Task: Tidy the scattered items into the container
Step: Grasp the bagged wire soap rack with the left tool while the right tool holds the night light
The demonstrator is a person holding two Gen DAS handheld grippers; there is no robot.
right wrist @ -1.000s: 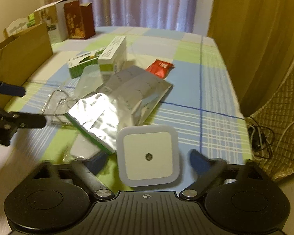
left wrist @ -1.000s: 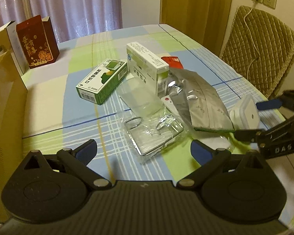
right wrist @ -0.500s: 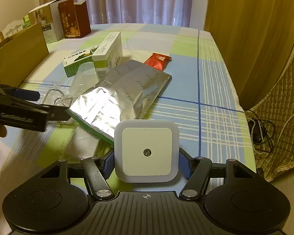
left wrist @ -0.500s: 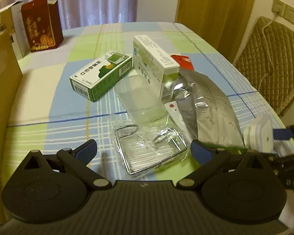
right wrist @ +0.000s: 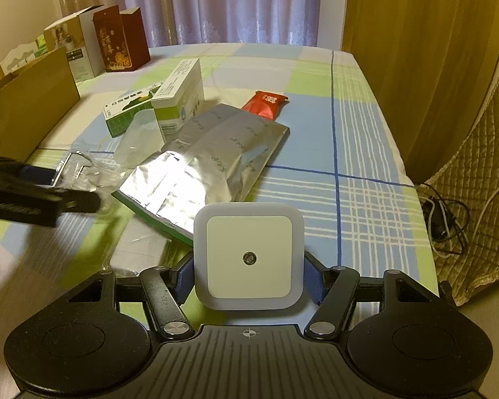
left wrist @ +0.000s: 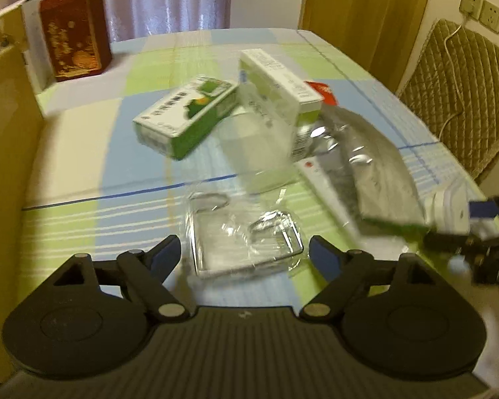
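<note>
Right wrist view: right gripper (right wrist: 248,277) clamped on white square plastic night light (right wrist: 248,256), lifted off checked table (right wrist: 359,153). Left gripper (left wrist: 244,254) apart, empty, over clear-wrapped wire rack (left wrist: 244,232). Carry light level to brown cardboard box (right wrist: 26,109) at left; avoid foil pouch (right wrist: 213,163).

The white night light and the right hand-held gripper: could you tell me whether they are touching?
Touching. The right wrist view shows the white night light clamped in the right hand-held gripper, with a blue finger pad pressed against each side.
</note>
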